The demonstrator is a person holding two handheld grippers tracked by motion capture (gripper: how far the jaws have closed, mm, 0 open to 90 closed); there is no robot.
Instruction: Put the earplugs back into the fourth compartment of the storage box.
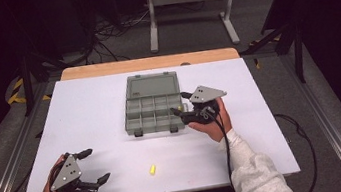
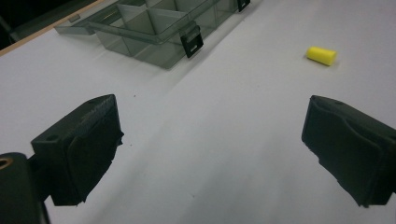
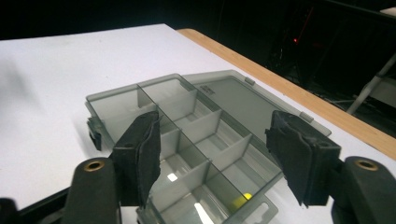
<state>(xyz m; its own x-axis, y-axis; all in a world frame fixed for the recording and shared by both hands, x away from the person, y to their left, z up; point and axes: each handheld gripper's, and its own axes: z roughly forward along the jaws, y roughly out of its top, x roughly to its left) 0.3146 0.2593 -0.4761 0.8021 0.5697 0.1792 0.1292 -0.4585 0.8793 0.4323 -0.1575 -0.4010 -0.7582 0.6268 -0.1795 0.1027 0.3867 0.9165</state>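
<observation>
2 earplugs (image 1: 152, 169), 1 organizer box (image 1: 152, 103)

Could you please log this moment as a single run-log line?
left gripper: open, empty | right gripper: open over open grey plastic compartment box | yellow foam earplug: on white table | small yellow piece: in compartment

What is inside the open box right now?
The box holds one small yellow piece in a compartment at its right end, below the right gripper. The other compartments in sight look empty. That gripper's jaws cover parts of some compartments, so those can't be checked.
</observation>
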